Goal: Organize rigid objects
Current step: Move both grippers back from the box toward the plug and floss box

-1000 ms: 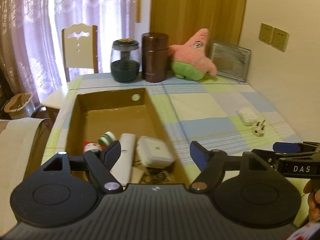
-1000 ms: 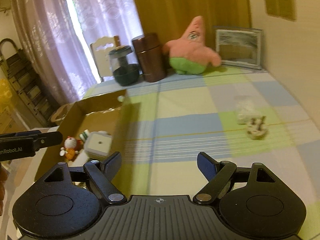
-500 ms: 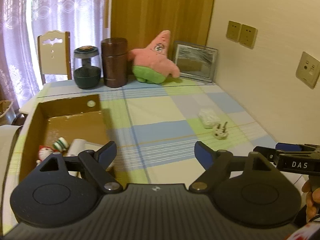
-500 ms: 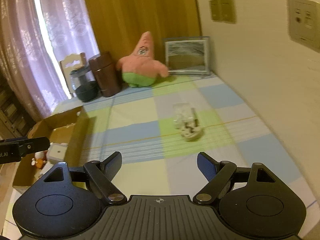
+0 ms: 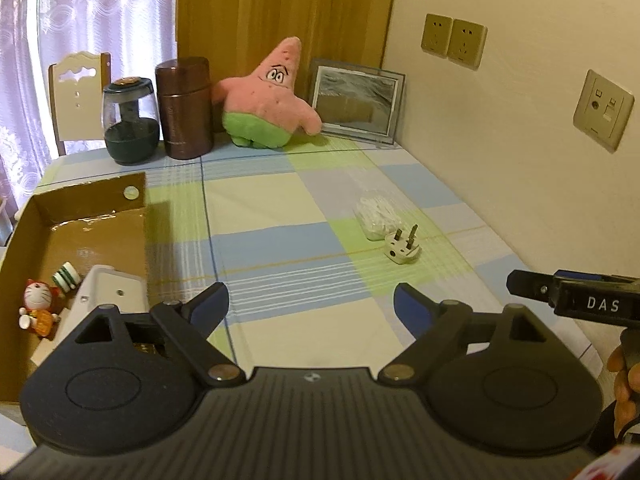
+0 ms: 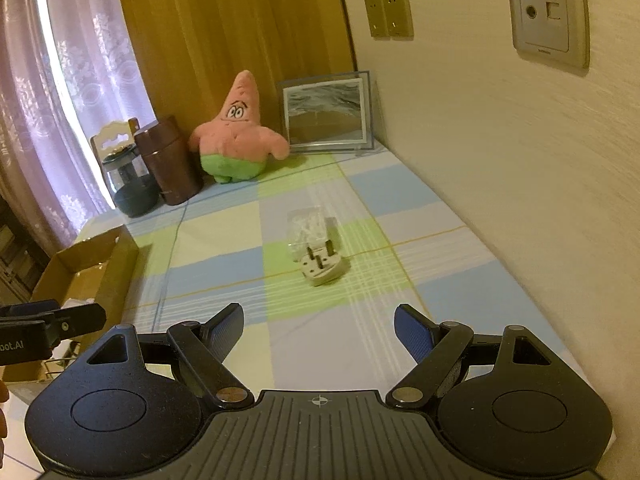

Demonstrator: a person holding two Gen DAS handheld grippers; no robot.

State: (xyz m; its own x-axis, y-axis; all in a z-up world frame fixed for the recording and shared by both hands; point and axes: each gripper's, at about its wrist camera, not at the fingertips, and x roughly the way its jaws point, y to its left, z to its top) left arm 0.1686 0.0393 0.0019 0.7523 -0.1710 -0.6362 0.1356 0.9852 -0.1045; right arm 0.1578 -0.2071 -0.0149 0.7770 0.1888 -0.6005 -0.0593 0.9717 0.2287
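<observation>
A white plug adapter lies prongs-up on the checked tablecloth, beside a clear packet of white pieces. At the left stands a cardboard box holding a white case, a small cat figurine and a striped green-and-white piece. My left gripper hovers over the cloth just right of the box; its jaws are opening with nothing between them. My right gripper stands open and empty, short of the adapter.
At the table's far end stand a dark glass jar, a brown canister, a pink star plush and a framed picture. The wall with sockets runs along the right. A chair stands behind the table.
Both grippers swung right, away from the box and toward the adapter and the wall. The left jaws widened. The adapter now sits closer and more central in the right wrist view.
</observation>
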